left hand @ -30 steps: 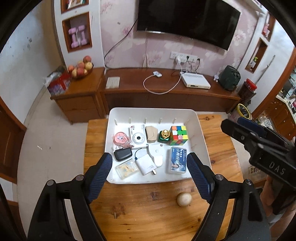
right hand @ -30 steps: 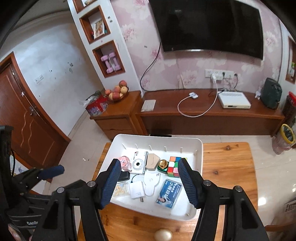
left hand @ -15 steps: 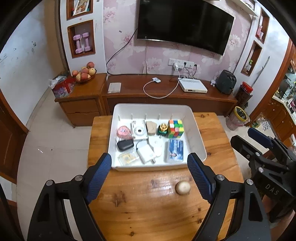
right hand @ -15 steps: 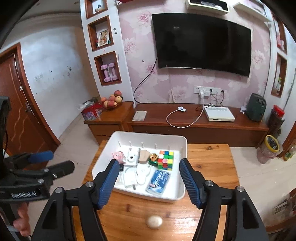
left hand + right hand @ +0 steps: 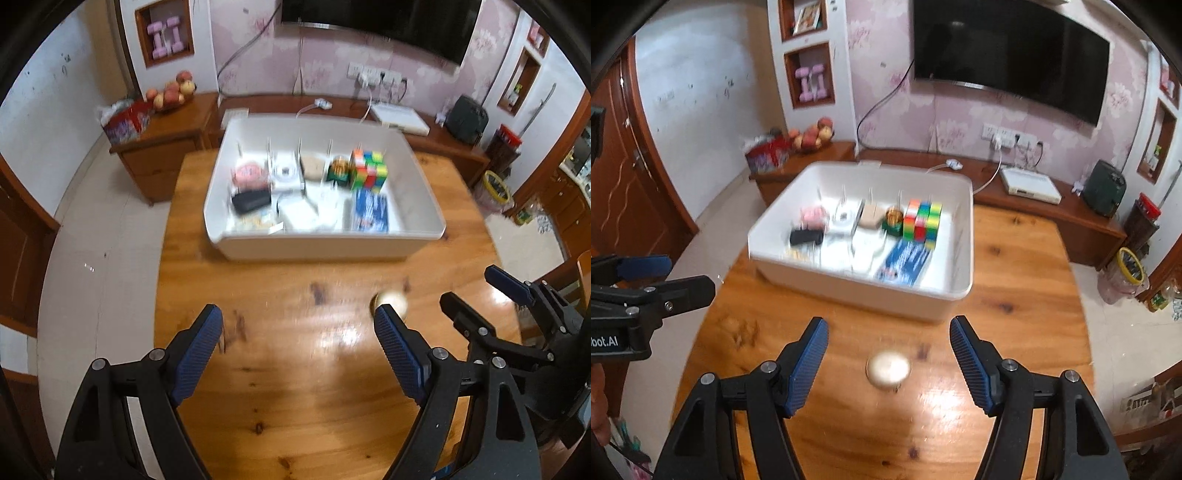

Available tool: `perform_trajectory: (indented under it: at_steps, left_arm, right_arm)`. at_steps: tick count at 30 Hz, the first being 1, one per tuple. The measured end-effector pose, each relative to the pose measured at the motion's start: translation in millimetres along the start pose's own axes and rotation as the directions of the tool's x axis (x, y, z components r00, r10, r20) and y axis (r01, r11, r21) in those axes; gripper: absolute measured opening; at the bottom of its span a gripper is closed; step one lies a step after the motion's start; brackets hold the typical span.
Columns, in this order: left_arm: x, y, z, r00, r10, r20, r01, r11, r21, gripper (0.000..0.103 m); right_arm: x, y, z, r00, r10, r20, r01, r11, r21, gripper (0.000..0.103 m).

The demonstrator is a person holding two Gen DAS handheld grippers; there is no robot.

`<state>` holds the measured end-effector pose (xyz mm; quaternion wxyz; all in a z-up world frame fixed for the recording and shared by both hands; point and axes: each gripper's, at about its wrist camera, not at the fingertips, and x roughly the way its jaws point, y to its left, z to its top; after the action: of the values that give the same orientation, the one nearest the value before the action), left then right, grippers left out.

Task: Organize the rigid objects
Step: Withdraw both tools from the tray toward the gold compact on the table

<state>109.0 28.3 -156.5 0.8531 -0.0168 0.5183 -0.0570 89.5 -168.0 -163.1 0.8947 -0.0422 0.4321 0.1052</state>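
Observation:
A small pale round object [image 5: 888, 368] lies on the wooden table [image 5: 1015, 332] in front of a white tray [image 5: 857, 291]. My right gripper [image 5: 889, 363] is open, its jaws standing either side of the round object, just above it. In the left wrist view the round object [image 5: 391, 300] shows just past my right fingertip [image 5: 388, 325]. My left gripper [image 5: 297, 343] is open and empty over bare table. The white tray [image 5: 314, 251] holds a colour cube [image 5: 369, 171], a blue card pack [image 5: 369, 210], a black case [image 5: 251, 201] and several other small items.
The right gripper [image 5: 517, 314] shows at the right of the left wrist view; the left gripper [image 5: 646, 291] shows at the left of the right wrist view. A long wooden cabinet [image 5: 1034, 192] stands behind the table, with a fruit bowl [image 5: 812, 134].
Both grippers have pulled back from the tray and dropped lower toward the table. The right gripper now straddles the round object. The views are blurred by motion.

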Motion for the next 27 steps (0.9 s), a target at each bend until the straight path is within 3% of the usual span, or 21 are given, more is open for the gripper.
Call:
perform_trajectory:
  at_steps: [12, 20, 27]
  left_arm:
    - [51.6, -6.6, -20.7, 0.994, -0.001, -0.111, 0.0, 1.0, -0.007, 0.086]
    - [72.6, -5.4, -25.0, 0.987, 0.0, -0.162, -0.003, 1.0, -0.023, 0.086]
    - [81.3, -4.0, -23.6, 0.983, -0.008, -0.181, 0.001, 0.999, -0.038, 0.086]
  right_arm:
    - [76.3, 5.6, -51.7, 0.987, 0.029, -0.158, -0.035, 0.999, -0.035, 0.069]
    - [122.3, 0.3, -57.4, 0.971, 0.019, -0.239, -0.026, 0.999, -0.028, 0.069]
    - [140.2, -1.7, -54.0, 0.967, 0.013, -0.256, -0.021, 0.999, -0.026, 0.069]
